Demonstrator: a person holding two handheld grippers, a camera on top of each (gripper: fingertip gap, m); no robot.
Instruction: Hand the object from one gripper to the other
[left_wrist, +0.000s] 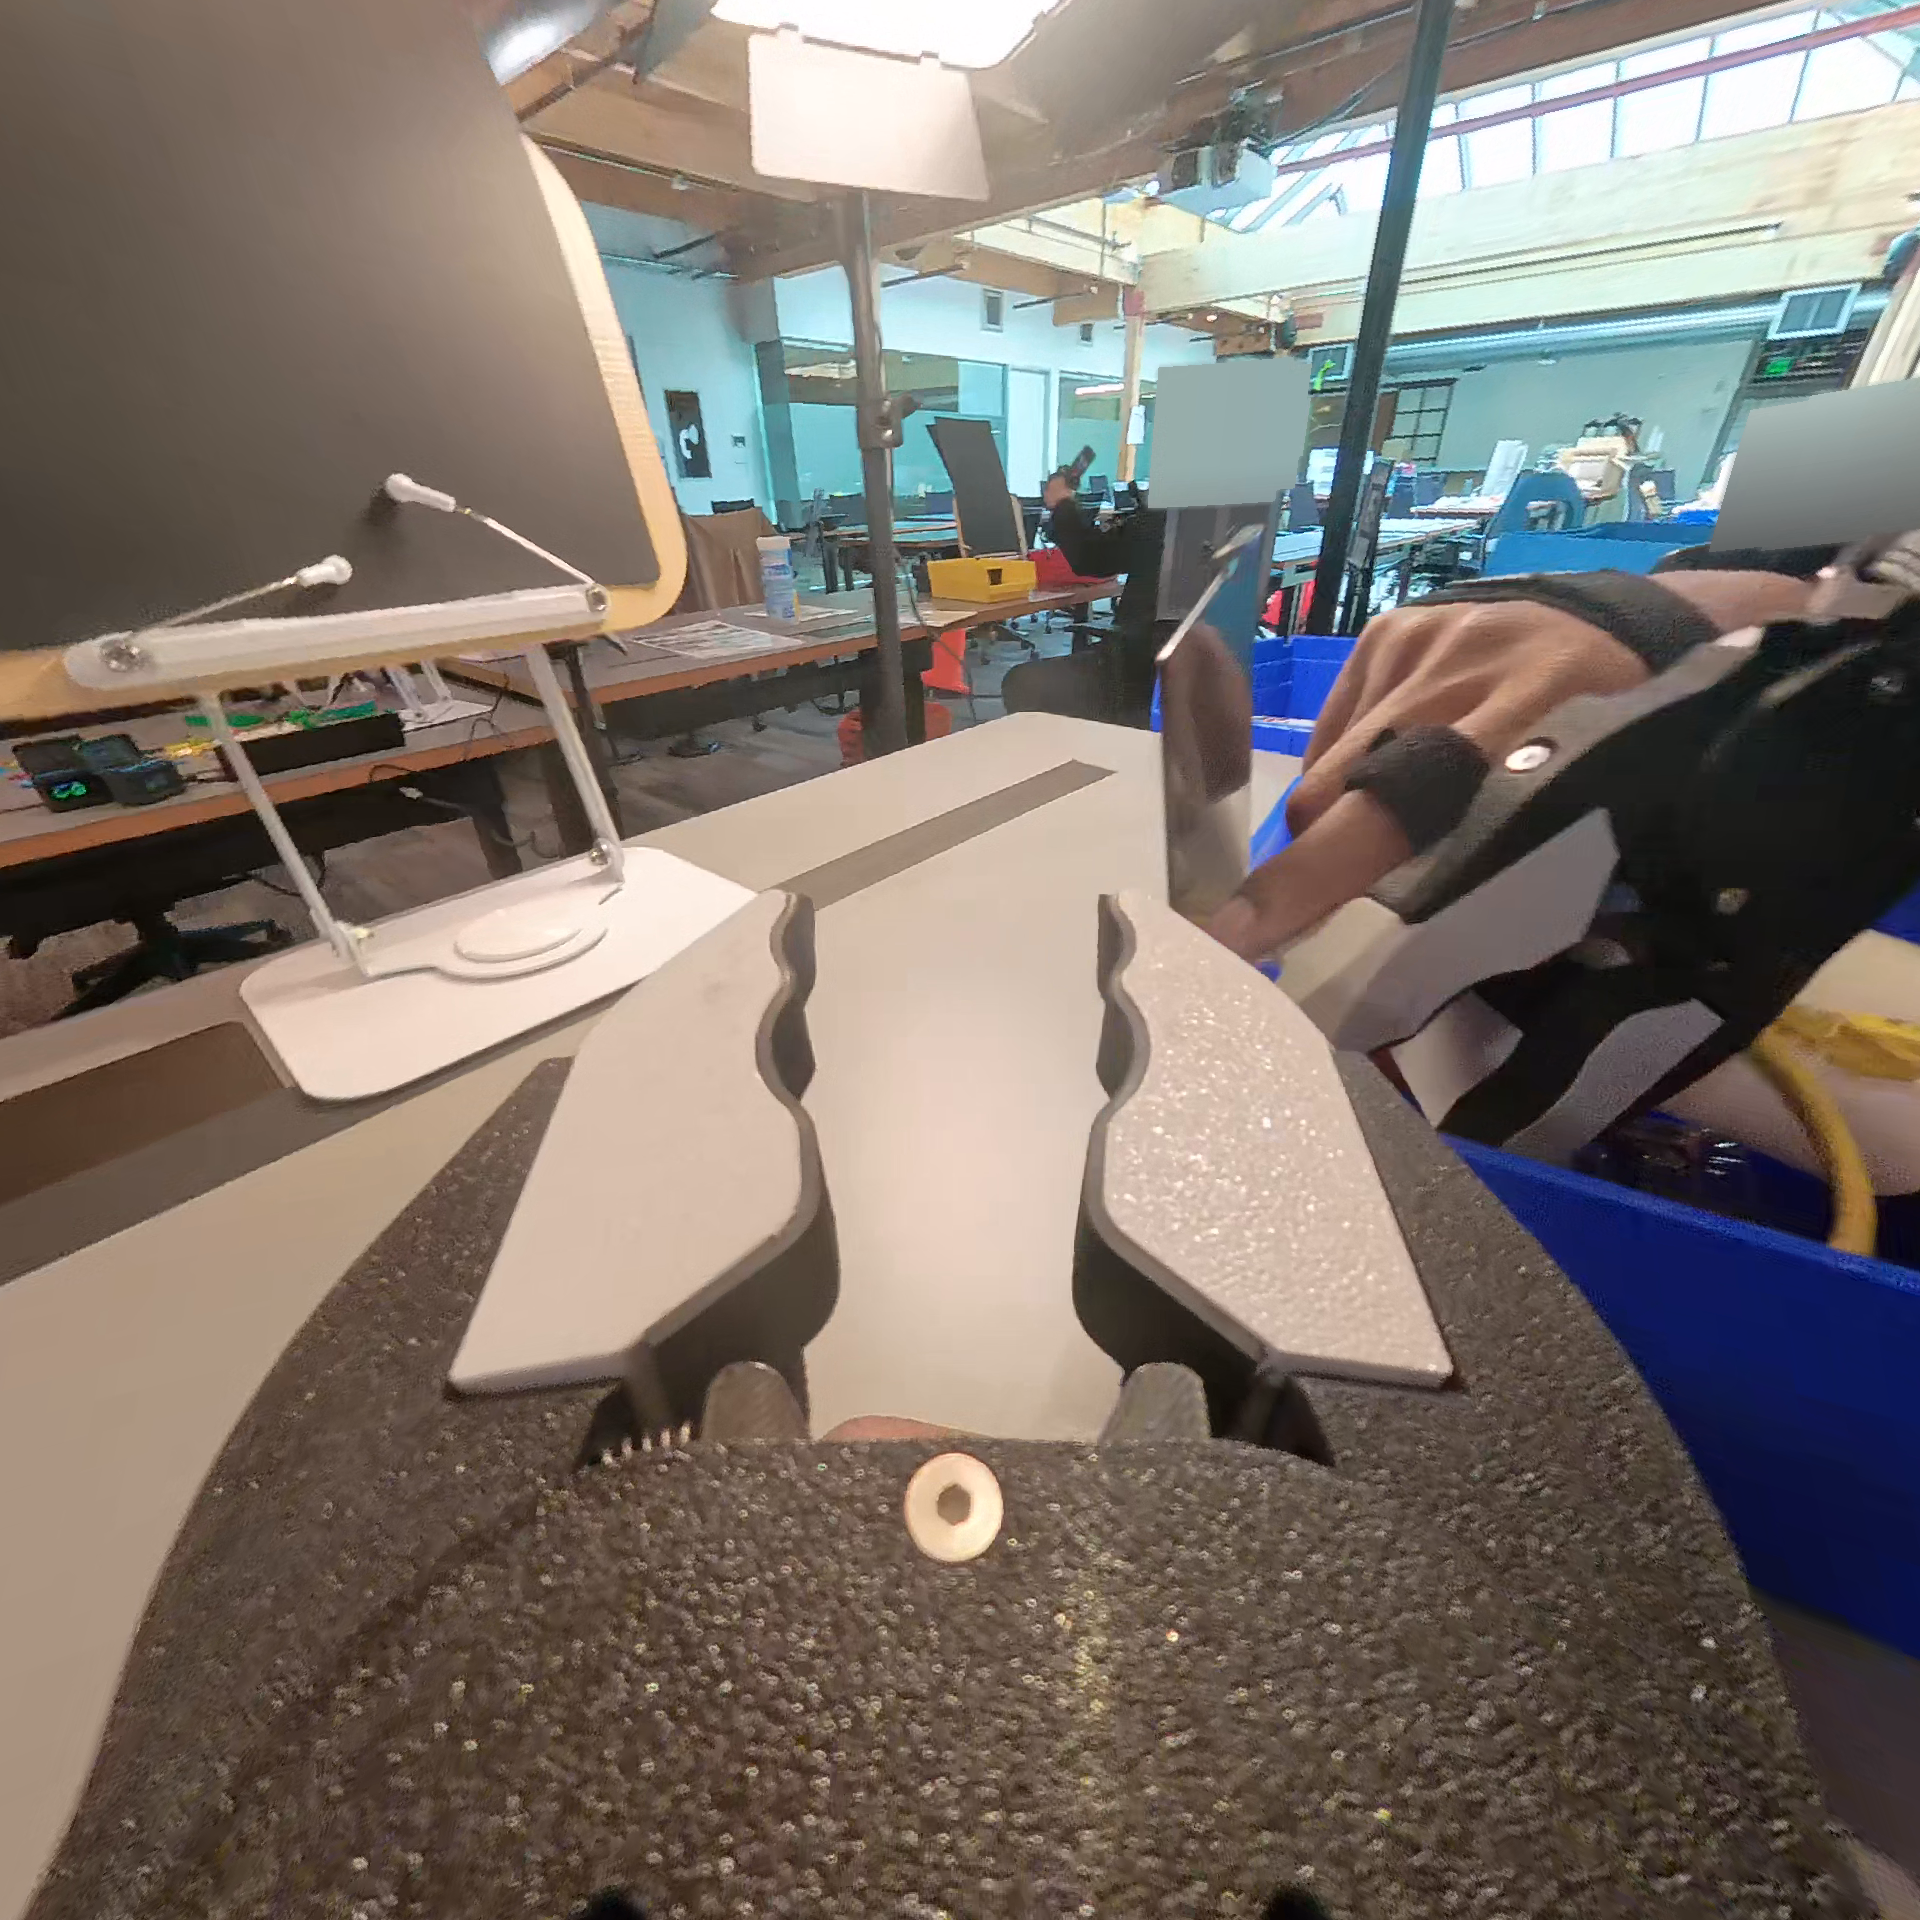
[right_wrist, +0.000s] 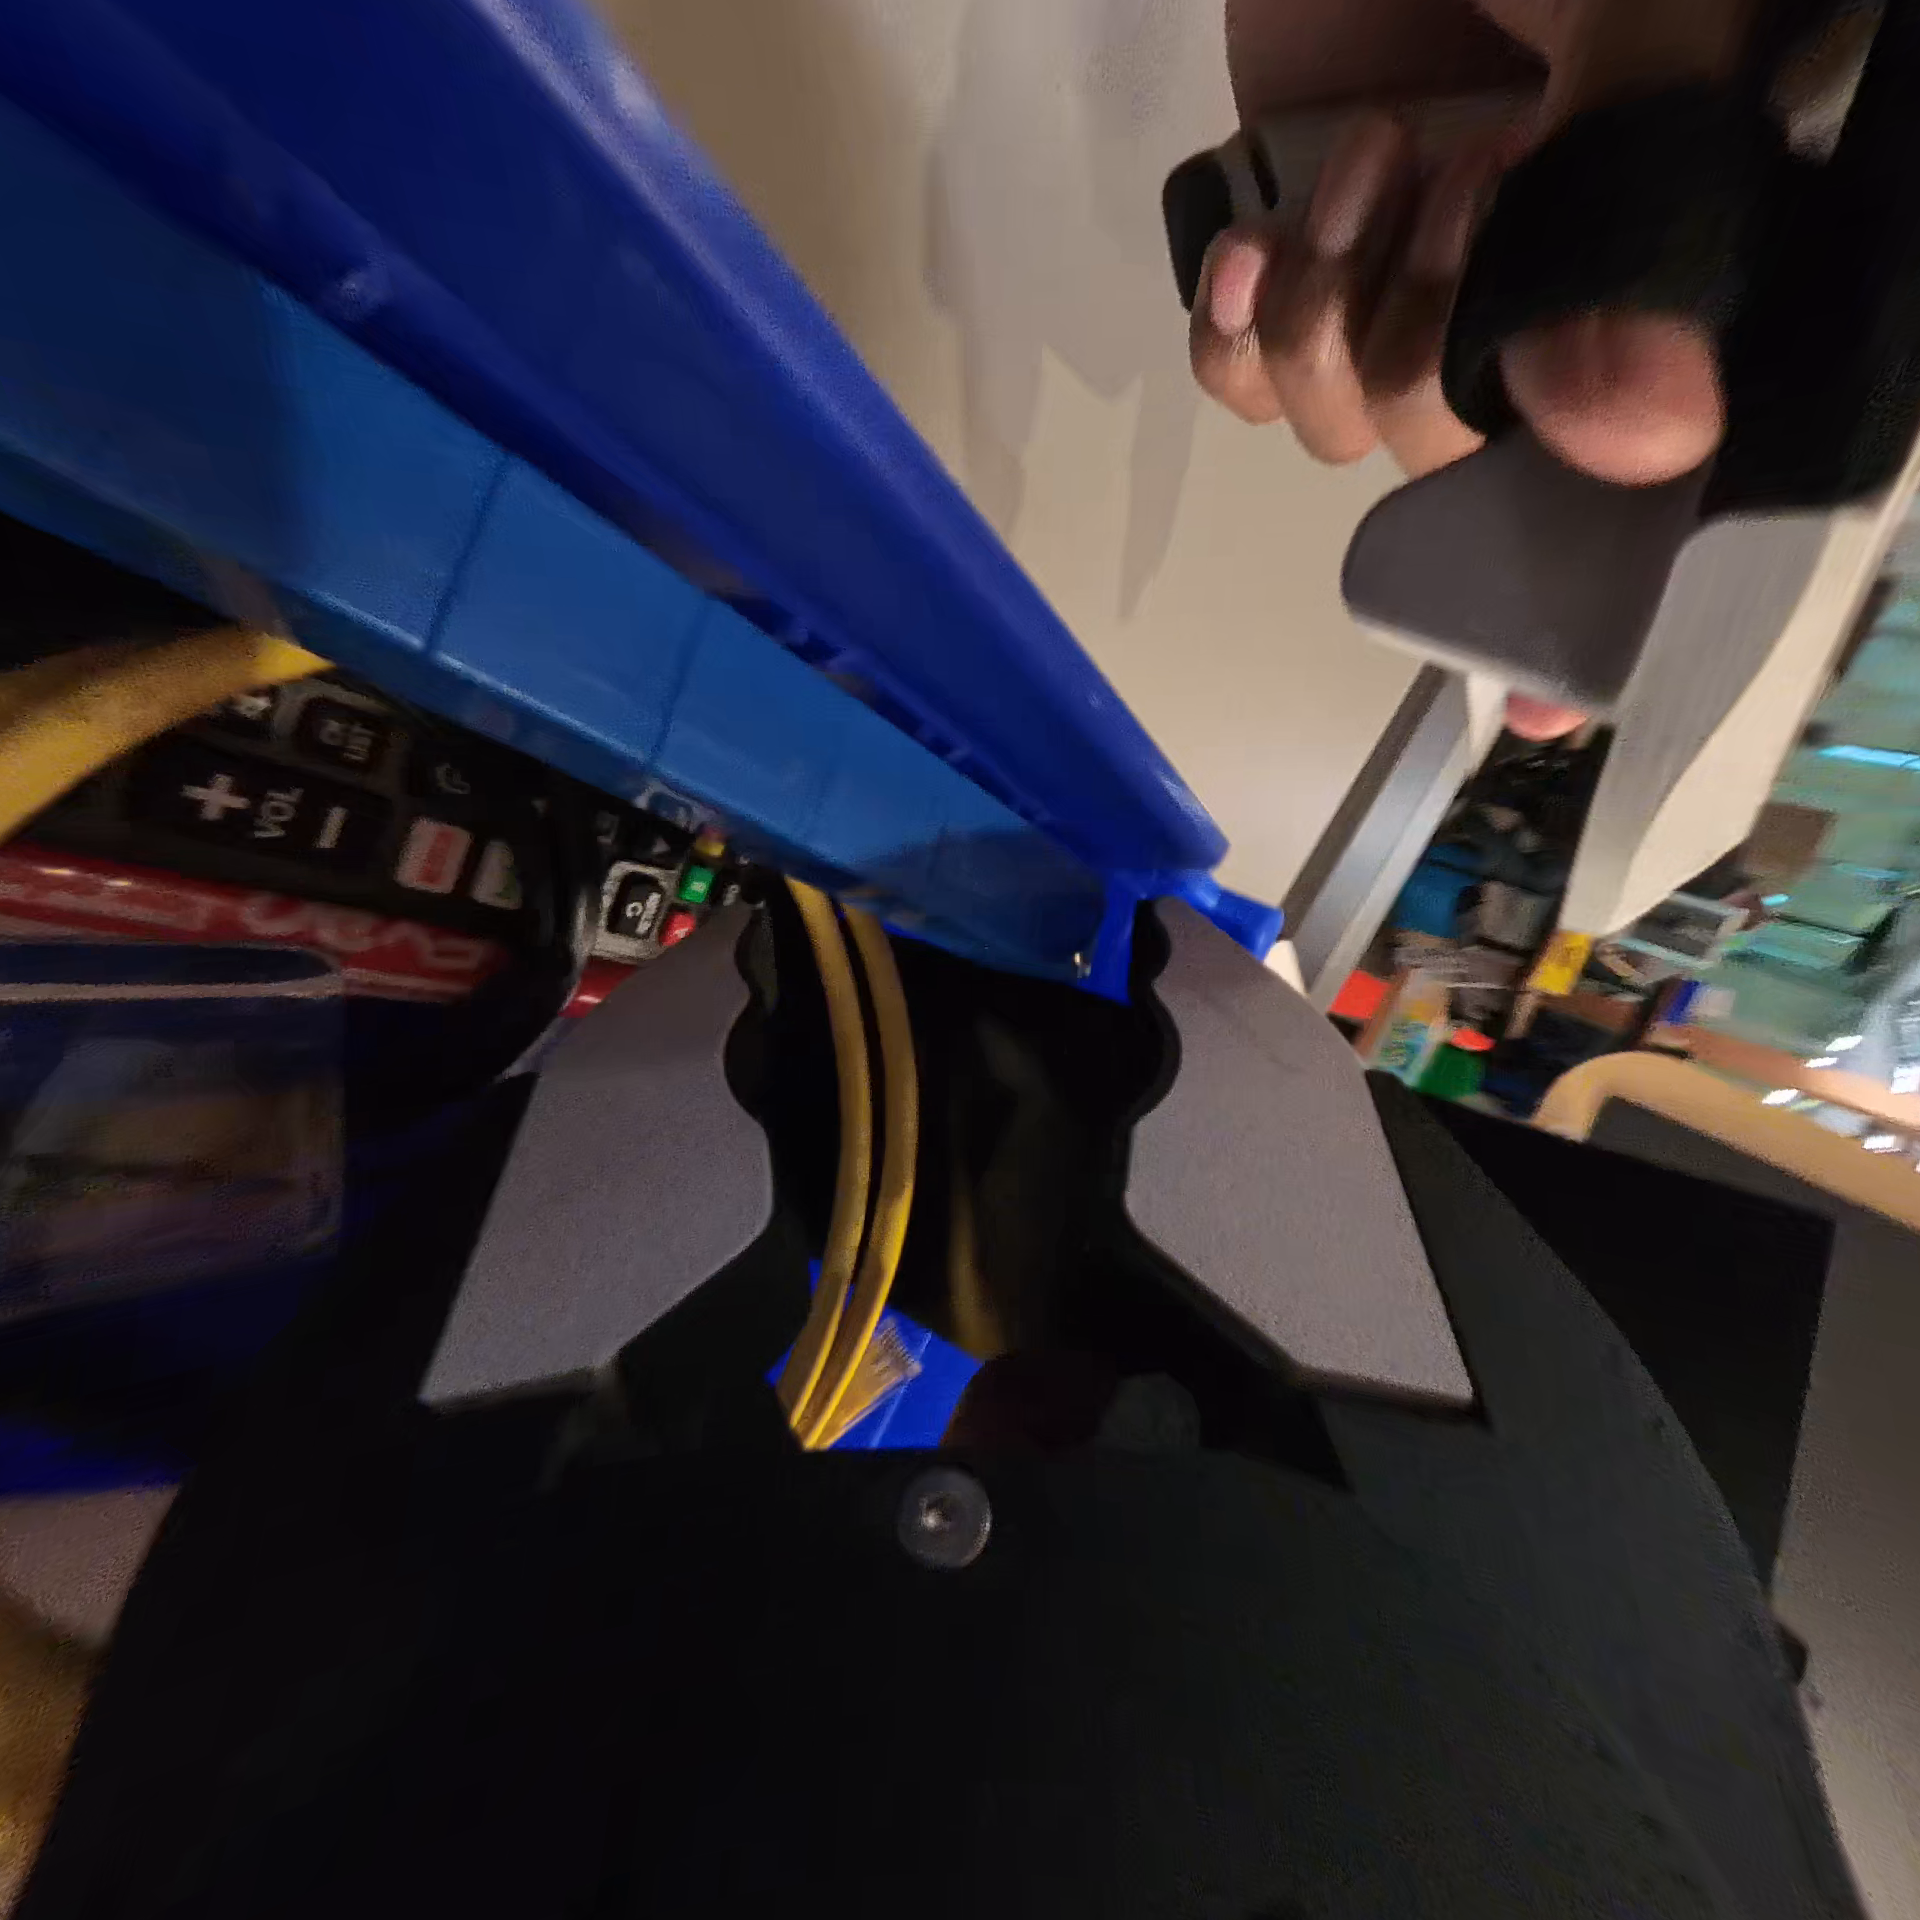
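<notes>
My left gripper (left_wrist: 951, 925) is open and empty, held level over the pale table (left_wrist: 312, 1403). My right gripper (right_wrist: 951, 935) is open and empty, pointing down into a blue bin (right_wrist: 623, 520). Between its fingers lie a looped yellow cable (right_wrist: 862, 1143) and a dark item I cannot make out. A black remote control (right_wrist: 312, 800) and a red package (right_wrist: 208, 914) lie to its left in the bin. In the left wrist view the right gripper's black body (left_wrist: 1714, 810), held by a hand, leans over the bin (left_wrist: 1714, 1351); its fingertips are hidden.
A white stand (left_wrist: 499, 966) carrying a tilted black panel (left_wrist: 260, 312) sits on the table to the left of my left gripper. A hand holding the left gripper's grey finger (right_wrist: 1507, 582) shows at the upper right of the right wrist view. Desks and poles stand behind.
</notes>
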